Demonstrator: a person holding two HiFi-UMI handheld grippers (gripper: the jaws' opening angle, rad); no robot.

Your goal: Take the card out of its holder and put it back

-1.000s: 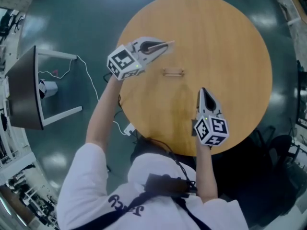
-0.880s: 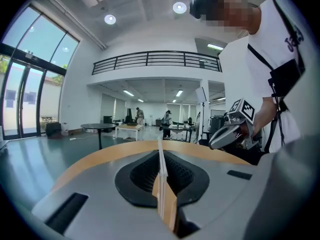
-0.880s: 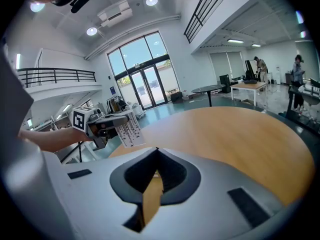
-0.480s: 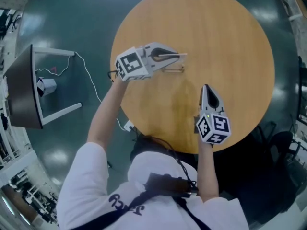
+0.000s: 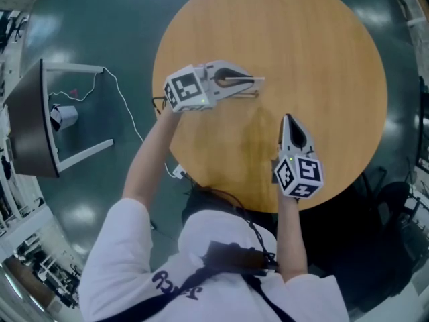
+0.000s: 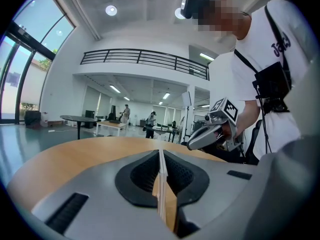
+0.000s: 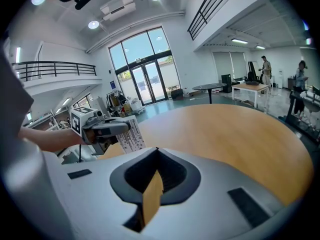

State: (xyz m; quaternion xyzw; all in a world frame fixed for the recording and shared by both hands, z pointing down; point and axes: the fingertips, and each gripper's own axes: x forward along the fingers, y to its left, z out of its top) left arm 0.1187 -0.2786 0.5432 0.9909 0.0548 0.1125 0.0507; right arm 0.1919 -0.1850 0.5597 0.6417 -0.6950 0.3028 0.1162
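Observation:
My left gripper [image 5: 260,81] is shut on a thin white printed card [image 7: 129,136], which shows edge-on between its jaws [image 6: 161,179]. It hovers directly over the small card holder [image 5: 247,94] on the round wooden table [image 5: 322,45], and its fingers hide part of the holder. Whether the card touches the holder I cannot tell. My right gripper [image 5: 286,119] rests nearer the table's front edge with its tips together and nothing in them, pointing towards the holder. Each gripper shows in the other's view: the right gripper [image 6: 191,145] and the left gripper [image 7: 125,126].
On the floor to the left stand a dark panel [image 5: 27,123] on a white frame and a white cable [image 5: 127,109]. A black chair base [image 5: 392,203] sits at the lower right. Other tables and people are far off in the hall.
My left gripper has carried the card to the right, from left of the holder to directly over it. The right gripper has barely moved.

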